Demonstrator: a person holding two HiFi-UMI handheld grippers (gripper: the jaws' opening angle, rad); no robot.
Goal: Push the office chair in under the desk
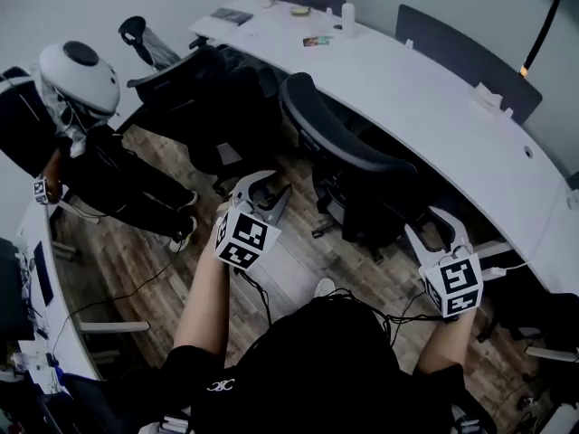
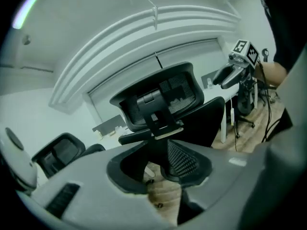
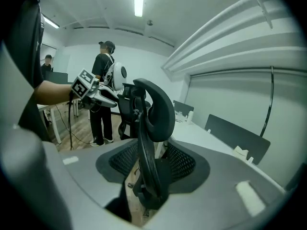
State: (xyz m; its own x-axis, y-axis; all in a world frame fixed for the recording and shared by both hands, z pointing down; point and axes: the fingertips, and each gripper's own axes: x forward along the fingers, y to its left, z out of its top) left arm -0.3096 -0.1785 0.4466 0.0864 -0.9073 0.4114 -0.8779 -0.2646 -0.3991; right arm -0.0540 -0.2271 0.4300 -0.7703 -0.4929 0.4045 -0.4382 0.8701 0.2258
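A black office chair (image 1: 348, 156) with a headrest stands by the curved white desk (image 1: 434, 107), its back towards me and its seat partly beneath the desktop. My left gripper (image 1: 270, 186) hovers left of the chair's back, jaws apart and holding nothing. The left gripper view faces the mesh back and headrest (image 2: 160, 97) from a short way off. My right gripper (image 1: 432, 224) is at the chair's right side, also open. In the right gripper view the chair's back (image 3: 149, 128) is seen edge-on, beyond the jaws and not between the pads.
A second black chair (image 1: 194, 93) stands at the desk further left. A person in dark clothes with a white rounded pack (image 1: 81, 75) stands on the wood floor at the left. Dark screens (image 1: 466, 57) line the desk's far edge. Cables trail on the floor (image 1: 136, 287).
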